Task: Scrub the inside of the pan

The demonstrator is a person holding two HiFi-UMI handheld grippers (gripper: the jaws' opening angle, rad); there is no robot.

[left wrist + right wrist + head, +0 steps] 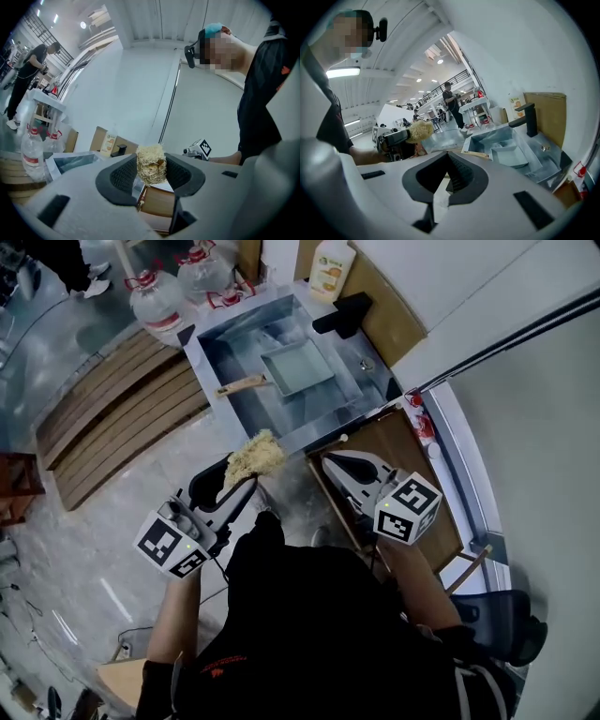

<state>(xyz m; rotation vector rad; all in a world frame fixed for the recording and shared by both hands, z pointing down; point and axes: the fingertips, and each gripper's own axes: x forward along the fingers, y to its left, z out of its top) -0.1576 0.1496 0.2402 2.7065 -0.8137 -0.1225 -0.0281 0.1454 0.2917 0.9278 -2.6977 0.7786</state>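
Observation:
A square grey pan (298, 367) with a wooden handle (242, 384) lies in the steel sink (214, 357), far ahead of both grippers. My left gripper (246, 476) is shut on a straw-coloured scrubber (253, 456), held in the air short of the sink. In the left gripper view the scrubber (151, 163) is pinched between the dark pads of the left gripper (151, 172). My right gripper (333, 463) hovers over a wooden board, jaws together with nothing in them. The right gripper view shows the right gripper (449, 163), the pan (512, 154) and the scrubber (419, 130).
A black faucet (342, 313) stands at the sink's far right, with a soap bottle (331, 268) behind it. Water jugs (155, 301) sit to the sink's left, above a slatted wooden platform (122, 413). A wooden board (417, 460) lies to the right. A person stands far off (450, 105).

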